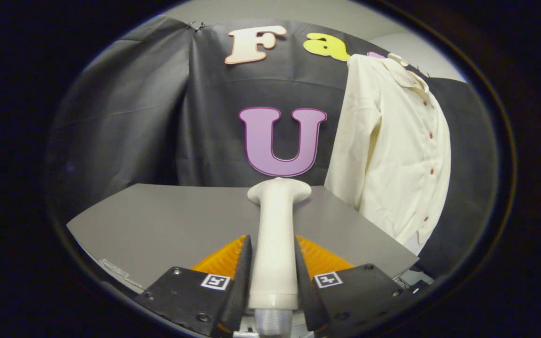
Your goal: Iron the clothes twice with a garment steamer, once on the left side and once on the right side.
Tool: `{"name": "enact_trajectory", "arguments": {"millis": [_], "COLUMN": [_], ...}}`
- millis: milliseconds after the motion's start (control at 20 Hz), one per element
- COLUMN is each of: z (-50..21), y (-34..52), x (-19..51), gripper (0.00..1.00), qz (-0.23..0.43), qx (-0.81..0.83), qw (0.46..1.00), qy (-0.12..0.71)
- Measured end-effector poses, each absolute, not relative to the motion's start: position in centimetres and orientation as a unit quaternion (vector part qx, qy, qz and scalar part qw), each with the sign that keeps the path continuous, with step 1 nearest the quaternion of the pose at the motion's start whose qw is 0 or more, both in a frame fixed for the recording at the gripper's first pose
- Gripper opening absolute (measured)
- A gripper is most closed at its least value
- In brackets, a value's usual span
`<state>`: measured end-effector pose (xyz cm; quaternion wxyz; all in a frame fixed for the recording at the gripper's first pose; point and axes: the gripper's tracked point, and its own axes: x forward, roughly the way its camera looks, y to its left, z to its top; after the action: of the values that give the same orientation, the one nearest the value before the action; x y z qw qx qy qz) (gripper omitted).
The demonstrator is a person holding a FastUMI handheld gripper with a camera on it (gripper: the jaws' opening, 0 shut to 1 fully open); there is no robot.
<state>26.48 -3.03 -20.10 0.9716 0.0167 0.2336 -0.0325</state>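
Hanging by the dark cloth wall, a cream button-up shirt [392, 141] sits beside the flat grey table [158, 220]. Both gripper [273, 263] fingers squeeze the white plastic steamer handle [275, 234] tight.

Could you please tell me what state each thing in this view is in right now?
White plastic garment steamer: clamped between the fingers, head pointing forward over the table, off the shirt.
Gripper: shut on the steamer's handle.
Cream button-front shirt: hanging against the booth wall beyond the table, buttoned, untouched.
Grey flat table: bare ahead of the fingers.
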Motion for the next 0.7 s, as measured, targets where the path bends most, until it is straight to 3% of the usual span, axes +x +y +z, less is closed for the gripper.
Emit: {"name": "enact_trajectory", "arguments": {"millis": [100, 700], "z": [-20.3, -17.1], "y": [-2.9, -4.0], "x": [27.1, 24.9], "gripper": [0.43, 0.39], "qz": [-0.032, -0.025], "qx": [-0.001, 0.045], "qw": [0.974, 0.988], "qy": [0.225, 0.148]}}
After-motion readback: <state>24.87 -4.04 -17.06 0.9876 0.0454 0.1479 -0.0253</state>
